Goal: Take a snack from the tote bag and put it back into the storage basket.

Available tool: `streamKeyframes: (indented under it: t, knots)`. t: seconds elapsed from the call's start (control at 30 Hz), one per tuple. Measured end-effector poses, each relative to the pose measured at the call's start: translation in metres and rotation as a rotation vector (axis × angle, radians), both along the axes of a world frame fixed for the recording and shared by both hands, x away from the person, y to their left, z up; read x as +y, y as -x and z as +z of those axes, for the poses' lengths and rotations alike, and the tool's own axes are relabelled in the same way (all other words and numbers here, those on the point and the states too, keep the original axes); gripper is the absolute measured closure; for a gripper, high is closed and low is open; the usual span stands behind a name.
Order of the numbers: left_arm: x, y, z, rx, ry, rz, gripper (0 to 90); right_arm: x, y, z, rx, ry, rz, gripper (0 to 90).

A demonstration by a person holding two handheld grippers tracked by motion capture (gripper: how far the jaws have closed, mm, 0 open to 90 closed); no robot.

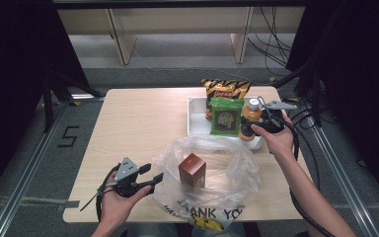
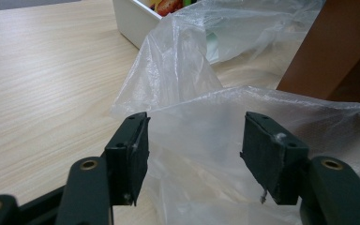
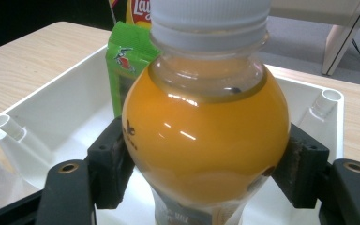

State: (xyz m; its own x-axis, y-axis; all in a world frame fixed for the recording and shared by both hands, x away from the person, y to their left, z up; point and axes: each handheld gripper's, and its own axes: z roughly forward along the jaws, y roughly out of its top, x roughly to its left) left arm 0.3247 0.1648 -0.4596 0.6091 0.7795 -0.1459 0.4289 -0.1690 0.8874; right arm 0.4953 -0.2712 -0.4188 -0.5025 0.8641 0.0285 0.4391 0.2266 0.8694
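Observation:
An upright orange juice bottle (image 1: 252,113) (image 3: 206,131) with a white cap is in the right end of a white tray (image 1: 197,119) (image 3: 51,117). My right gripper (image 1: 252,128) (image 3: 206,173) is shut on it, a pad pressing each side of its round body. I cannot tell whether it rests on the tray floor. A clear plastic bag (image 1: 237,173) (image 2: 192,70) lies open at the table's front, a brown box (image 1: 192,170) (image 2: 337,47) standing inside it. My left gripper (image 1: 154,174) (image 2: 194,145) is open at the bag's left rim, the film lying loose between its pads.
A green snack packet (image 1: 226,116) (image 3: 126,61) stands in the tray left of the bottle, and an orange chips bag (image 1: 224,90) leans behind it. Bare tabletop (image 1: 138,118) stretches left of the tray. Cables trail off the table's right side.

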Motion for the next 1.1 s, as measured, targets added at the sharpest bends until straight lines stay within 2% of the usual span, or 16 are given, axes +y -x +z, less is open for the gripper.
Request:
streamKeyframes:
  t: [0.03,0.07,0.17,0.27,0.3,0.4,0.47,0.5,0.53,0.67,0.7,0.73,0.87,0.93,1.03,1.1]
  knots:
    - [0.0,0.0,0.0,0.0,-0.001,0.0,41.0,0.005,0.0,0.0,0.013,-0.057,-0.042,31.9]
    - [0.0,0.0,0.0,0.0,-0.001,0.0,41.0,0.002,-0.002,-0.001,0.003,-0.038,-0.021,31.9]
    - [0.001,0.0,0.0,0.002,-0.005,0.0,41.0,0.003,-0.002,-0.003,0.017,-0.055,-0.047,31.8]
    - [0.001,0.0,0.0,0.002,-0.007,0.001,41.0,-0.001,-0.006,-0.005,0.0,-0.02,-0.028,31.8]
    - [0.001,0.0,0.0,0.002,-0.005,0.001,41.0,0.0,-0.006,-0.005,0.015,-0.039,-0.034,31.8]
    - [0.001,0.0,0.0,0.001,-0.005,0.001,40.9,-0.001,-0.006,-0.006,0.016,-0.03,-0.031,31.8]
    - [0.001,0.0,0.0,0.002,-0.006,0.001,40.9,0.001,-0.005,-0.007,0.031,-0.048,-0.062,31.9]
    - [0.001,0.0,0.0,0.002,-0.007,0.0,40.9,0.001,-0.005,-0.007,0.032,-0.042,-0.06,31.8]
    - [0.001,0.0,0.0,0.002,-0.007,0.0,41.0,-0.002,-0.008,-0.008,0.01,-0.024,-0.046,31.8]
    - [0.001,0.0,0.0,0.002,-0.006,0.001,40.9,-0.003,-0.008,-0.009,0.02,-0.019,-0.047,31.8]
    - [0.001,0.0,0.0,0.002,-0.007,0.001,41.0,-0.005,-0.007,-0.009,0.028,-0.003,-0.04,31.8]
    - [0.001,0.0,0.0,0.002,-0.008,0.0,41.0,-0.001,-0.006,-0.01,0.041,-0.04,-0.058,31.8]
    - [0.001,0.0,0.0,0.001,-0.006,0.0,40.9,-0.001,-0.007,-0.013,0.029,-0.043,-0.062,31.8]
    - [0.001,0.0,0.0,0.002,-0.006,-0.001,40.9,-0.004,-0.009,-0.013,0.028,-0.027,-0.05,31.8]
    - [0.001,0.0,0.0,0.002,-0.006,-0.001,40.9,0.0,-0.008,-0.014,0.05,-0.056,-0.071,31.8]
    - [0.001,0.0,0.0,0.002,-0.006,-0.001,40.9,-0.001,-0.008,-0.014,0.049,-0.043,-0.072,31.8]
